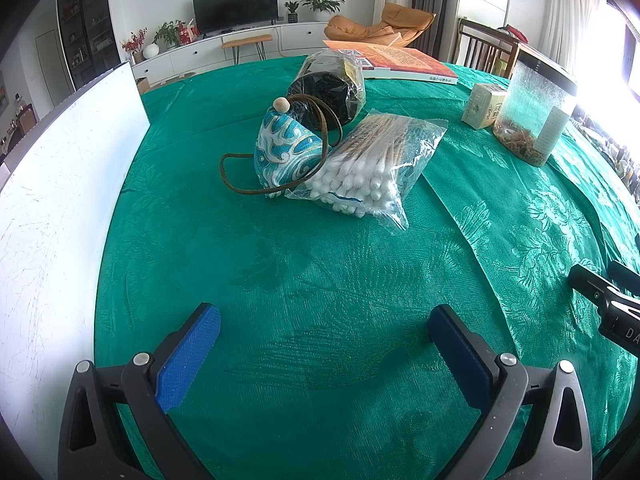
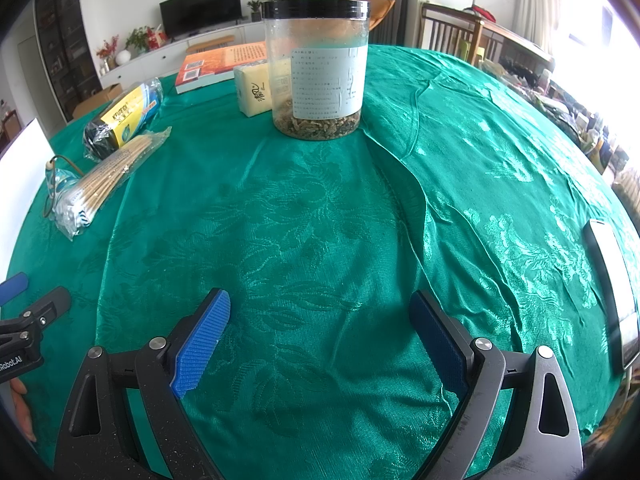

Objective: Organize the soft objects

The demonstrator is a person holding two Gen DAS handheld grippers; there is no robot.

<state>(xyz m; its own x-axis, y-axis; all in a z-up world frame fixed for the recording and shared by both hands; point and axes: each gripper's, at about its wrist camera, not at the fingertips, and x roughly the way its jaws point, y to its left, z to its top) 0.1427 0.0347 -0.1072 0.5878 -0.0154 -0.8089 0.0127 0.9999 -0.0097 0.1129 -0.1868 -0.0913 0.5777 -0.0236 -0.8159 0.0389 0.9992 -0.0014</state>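
Gaping empty, both hand-held grippers (image 1: 324, 344) (image 2: 320, 332); only right view shows phone (image 2: 612, 296).

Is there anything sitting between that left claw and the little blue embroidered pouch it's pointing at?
Nothing visible. The left gripper is open, and only bare green tablecloth lies between it and the blue embroidered pouch. The bag of cotton swabs lies against the pouch's right side, not in front of it.

Glossy green damask tablecloth (image 1: 320, 280); crinkly clear plastic cotton swab bag (image 1: 372, 164).
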